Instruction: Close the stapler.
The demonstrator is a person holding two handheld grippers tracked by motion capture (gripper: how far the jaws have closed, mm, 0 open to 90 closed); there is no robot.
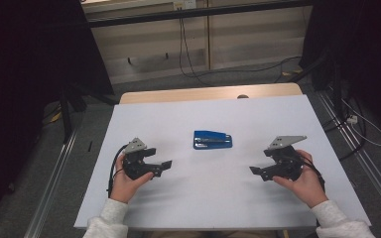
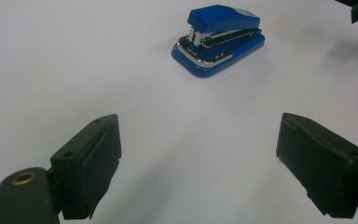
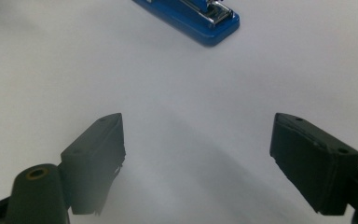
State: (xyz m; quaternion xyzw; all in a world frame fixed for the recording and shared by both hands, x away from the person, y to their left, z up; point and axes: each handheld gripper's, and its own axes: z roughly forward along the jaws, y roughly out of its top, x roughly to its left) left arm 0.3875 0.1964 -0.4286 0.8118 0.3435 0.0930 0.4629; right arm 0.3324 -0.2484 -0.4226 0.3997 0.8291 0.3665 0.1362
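Blue stapler point(image 1: 212, 140) sits mid-desk point(image 1: 258, 198), shut, lying flat, w/ nothing touching it. Left tool point(image 1: 164, 166) & right tool point(image 1: 254, 171) hover nearer the person, one each side of the stapler, well apart from it, jaws spread wide, empty. Looks like work hasn't begun: approach, grasp & everything after are left.

No writing can be read; the small mark on the blue stapler's point(image 2: 218, 39) metal front is too blurred.
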